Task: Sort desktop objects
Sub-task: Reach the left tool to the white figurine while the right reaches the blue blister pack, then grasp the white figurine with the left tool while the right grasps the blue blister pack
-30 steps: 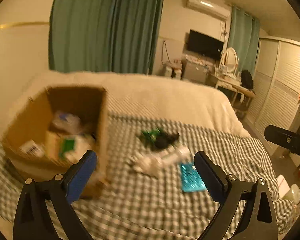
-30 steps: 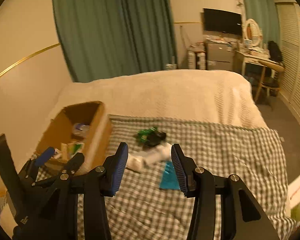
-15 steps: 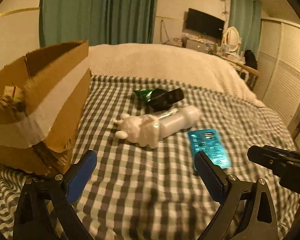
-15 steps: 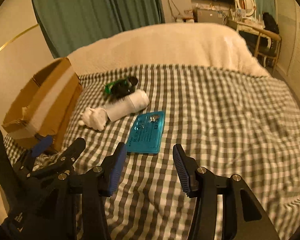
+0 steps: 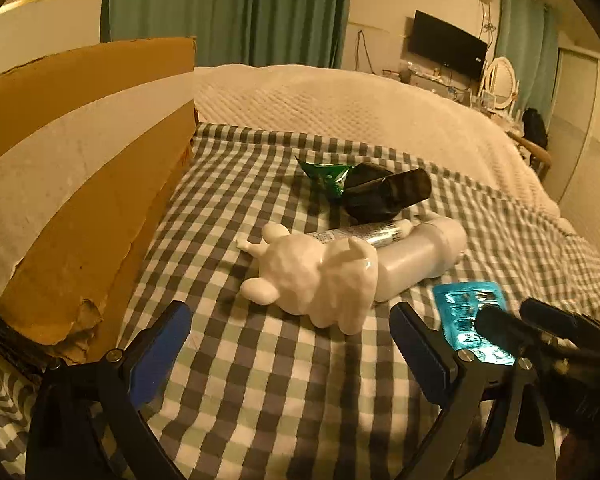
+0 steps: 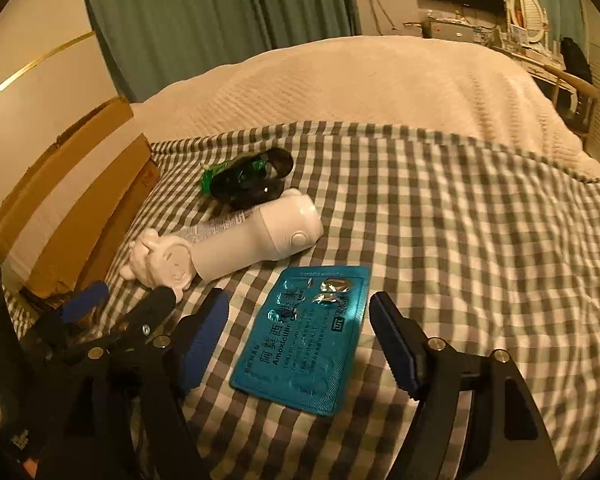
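On the checked cloth lie a white sheep figurine (image 5: 320, 280) (image 6: 162, 264), a white bottle (image 5: 420, 252) (image 6: 260, 236), a thin tube (image 5: 364, 234), a black object (image 5: 384, 192) (image 6: 252, 184) and a green wrapper (image 5: 326, 174). A teal blister pack (image 6: 308, 332) (image 5: 470, 320) lies nearest. My left gripper (image 5: 290, 352) is open, low over the cloth just short of the figurine. My right gripper (image 6: 300, 340) is open, its fingers either side of the blister pack.
A cardboard box (image 5: 80, 168) (image 6: 68, 196) stands at the left on the cloth. A cream blanket (image 5: 340, 100) covers the bed behind. The right gripper's fingers (image 5: 540, 332) show at the right of the left wrist view.
Both grippers have come down and forward toward the objects. The right gripper now straddles the blister pack. The left gripper is closer to the figurine.
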